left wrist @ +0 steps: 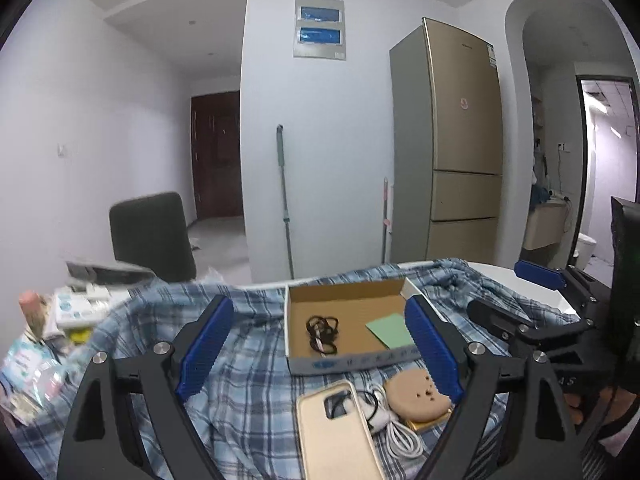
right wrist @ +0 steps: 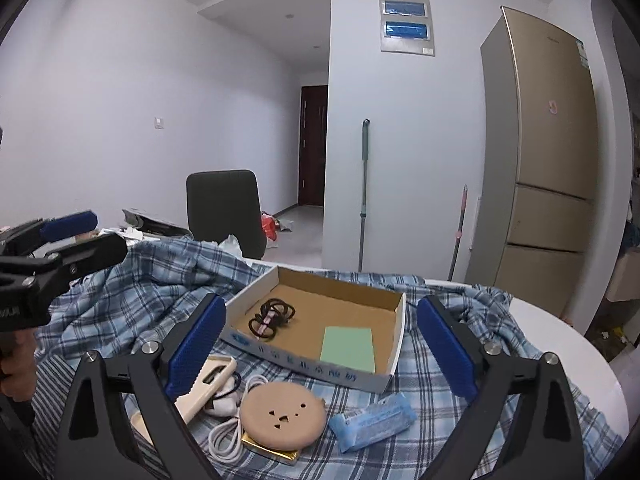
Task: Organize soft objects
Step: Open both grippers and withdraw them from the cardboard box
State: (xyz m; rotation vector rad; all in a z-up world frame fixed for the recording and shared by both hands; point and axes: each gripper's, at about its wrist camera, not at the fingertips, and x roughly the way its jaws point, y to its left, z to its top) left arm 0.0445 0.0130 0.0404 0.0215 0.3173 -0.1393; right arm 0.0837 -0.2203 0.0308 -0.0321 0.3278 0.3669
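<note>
The crinkly blue tissue packet (right wrist: 376,420) lies just below the spread, empty right tongs (right wrist: 322,344), long axis crosswise; left tongs (left wrist: 320,344), also released, hang farther.

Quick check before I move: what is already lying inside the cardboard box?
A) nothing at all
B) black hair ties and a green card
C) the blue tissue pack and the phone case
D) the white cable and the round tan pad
B: the box holds black hair ties and a green card; the other items lie outside on the plaid cloth.
</note>
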